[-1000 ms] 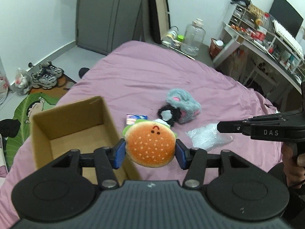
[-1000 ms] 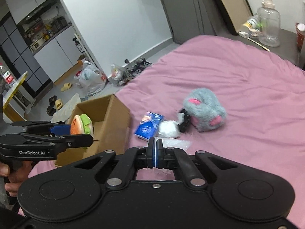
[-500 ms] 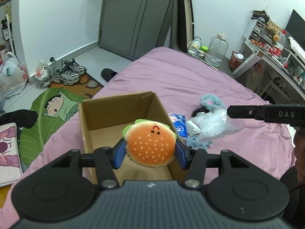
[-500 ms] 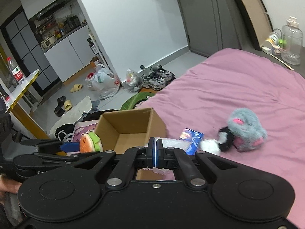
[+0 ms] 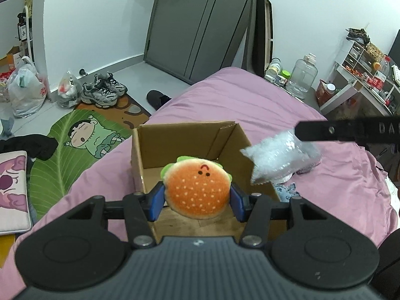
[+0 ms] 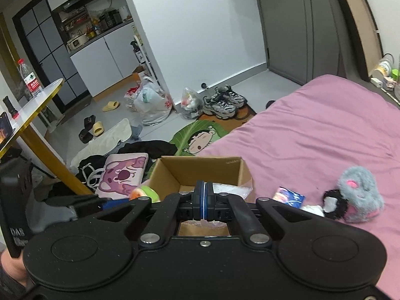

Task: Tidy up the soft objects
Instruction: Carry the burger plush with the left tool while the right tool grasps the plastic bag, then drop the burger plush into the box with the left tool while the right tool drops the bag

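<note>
My left gripper [image 5: 197, 201] is shut on an orange hamburger plush [image 5: 197, 187], held over the inside of an open cardboard box [image 5: 175, 140] on the pink bed. My right gripper [image 6: 203, 201] is shut on a clear plastic bag [image 6: 232, 190]. In the left wrist view that bag [image 5: 277, 157] hangs from the right gripper [image 5: 300, 131] by the box's right wall. The right wrist view shows the box [image 6: 200, 167] just ahead and the burger [image 6: 145, 192] at its left. A grey fluffy plush [image 6: 360, 195], a black-and-white plush [image 6: 332, 203] and a blue packet [image 6: 288, 196] lie on the bed to the right.
The box sits near the bed's left edge [image 5: 100, 165]. Below on the floor are a leaf-shaped rug [image 5: 75, 145], sneakers [image 5: 102, 92], plastic bags [image 5: 25, 90] and a pink cushion [image 6: 122, 175]. A round table [image 6: 32, 110] stands at left, shelves [image 5: 362, 75] at far right.
Both grippers have swung left toward the box. The burger now hangs over the box's inside, and the plastic bag has come off the bed to the box's right wall.
</note>
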The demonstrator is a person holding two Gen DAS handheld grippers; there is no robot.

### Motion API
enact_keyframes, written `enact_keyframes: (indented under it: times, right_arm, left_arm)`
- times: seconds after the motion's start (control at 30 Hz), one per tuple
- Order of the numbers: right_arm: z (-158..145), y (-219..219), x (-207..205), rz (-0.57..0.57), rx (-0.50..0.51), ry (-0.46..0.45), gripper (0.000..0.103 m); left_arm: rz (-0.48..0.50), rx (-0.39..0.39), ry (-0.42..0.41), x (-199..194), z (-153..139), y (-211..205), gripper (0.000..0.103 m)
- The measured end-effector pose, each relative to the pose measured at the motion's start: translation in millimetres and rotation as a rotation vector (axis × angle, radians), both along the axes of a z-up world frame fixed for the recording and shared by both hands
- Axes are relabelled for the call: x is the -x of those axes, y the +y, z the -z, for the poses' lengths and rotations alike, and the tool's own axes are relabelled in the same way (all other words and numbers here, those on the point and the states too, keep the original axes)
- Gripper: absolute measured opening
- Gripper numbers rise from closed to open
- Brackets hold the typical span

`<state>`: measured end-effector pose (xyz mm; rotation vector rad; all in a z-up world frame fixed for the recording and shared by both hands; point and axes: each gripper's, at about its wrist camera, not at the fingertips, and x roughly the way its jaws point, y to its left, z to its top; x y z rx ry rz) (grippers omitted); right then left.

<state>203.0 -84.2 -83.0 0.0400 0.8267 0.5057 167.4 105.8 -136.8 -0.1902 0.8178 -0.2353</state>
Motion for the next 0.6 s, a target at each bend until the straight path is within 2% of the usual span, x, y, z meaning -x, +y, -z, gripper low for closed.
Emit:
enact_keyframes:
  times: [0.23, 0.33, 0.37, 0.4, 0.47, 0.6]
  right_arm:
    - [-2, 23, -14, -0.040, 0.005, -0.017, 0.000]
    - [-4, 26, -15, -0.083, -0.019, -0.067, 0.002]
    - [-4, 26, -16, -0.093, -0.024, -0.067, 0.007]
    - [-2, 27, -18, -0.089, -0.016, -0.053, 0.025]
    - [4, 22, -21, -0.052, 0.000, -0.031, 0.045]
    - [16, 2, -19, -0.007, -0.010, 0.019, 0.045]
  left_arm:
    - [-0.019, 0.004, -0.002, -6, 2, 5, 0.054]
    - [-0.036, 0.014, 0.001, -9, 2, 8, 0.054]
    - [-0.039, 0.017, 0.002, -10, 2, 8, 0.054]
    - [-0.041, 0.014, 0.004, -10, 2, 7, 0.054]
    - [-0.038, 0.008, 0.005, -13, 3, 6, 0.054]
    - [-0.028, -0.011, 0.015, -19, 6, 1, 0.054]
